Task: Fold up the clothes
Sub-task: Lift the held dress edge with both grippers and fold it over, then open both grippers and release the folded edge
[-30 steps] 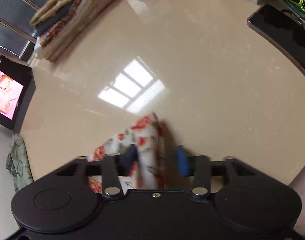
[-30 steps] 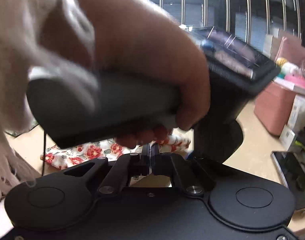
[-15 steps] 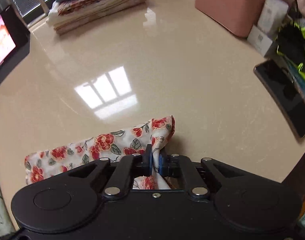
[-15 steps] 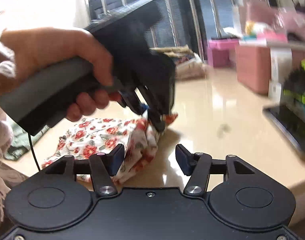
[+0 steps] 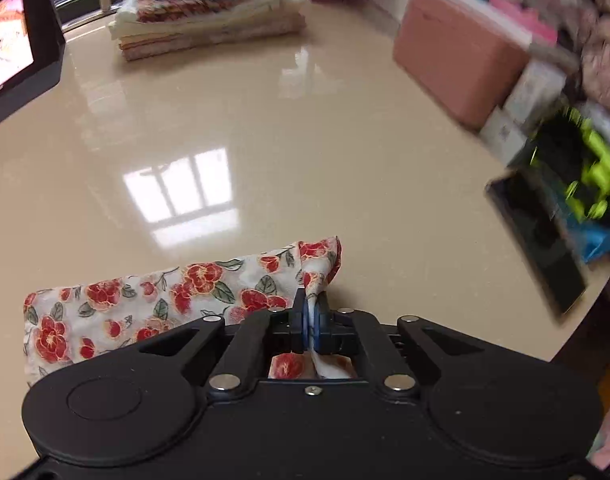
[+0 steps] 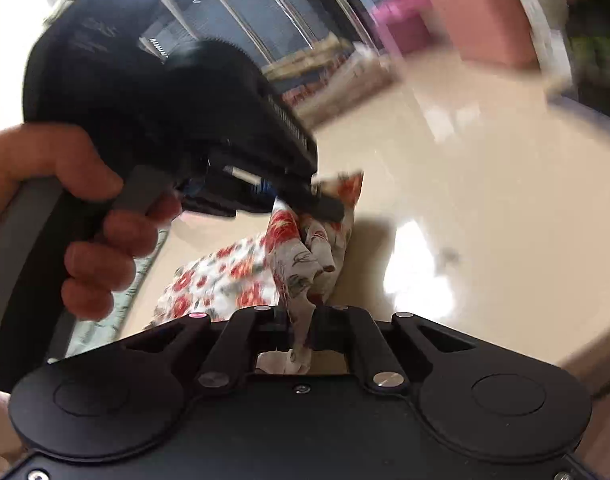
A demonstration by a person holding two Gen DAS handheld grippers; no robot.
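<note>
left wrist: close, facing down the table (image 5: 305, 128) | right wrist: close (blurred) | shared: floral cloth (image 5: 153, 300)

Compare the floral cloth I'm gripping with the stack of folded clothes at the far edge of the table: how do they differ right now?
The floral cloth is a single piece, bunched at one corner and pinched by both the left gripper and the right gripper; the stack of folded clothes is many flat layers, untouched. The floral cloth lies near the grippers, the stack at the far edge of the table. Both rest on that table.
</note>
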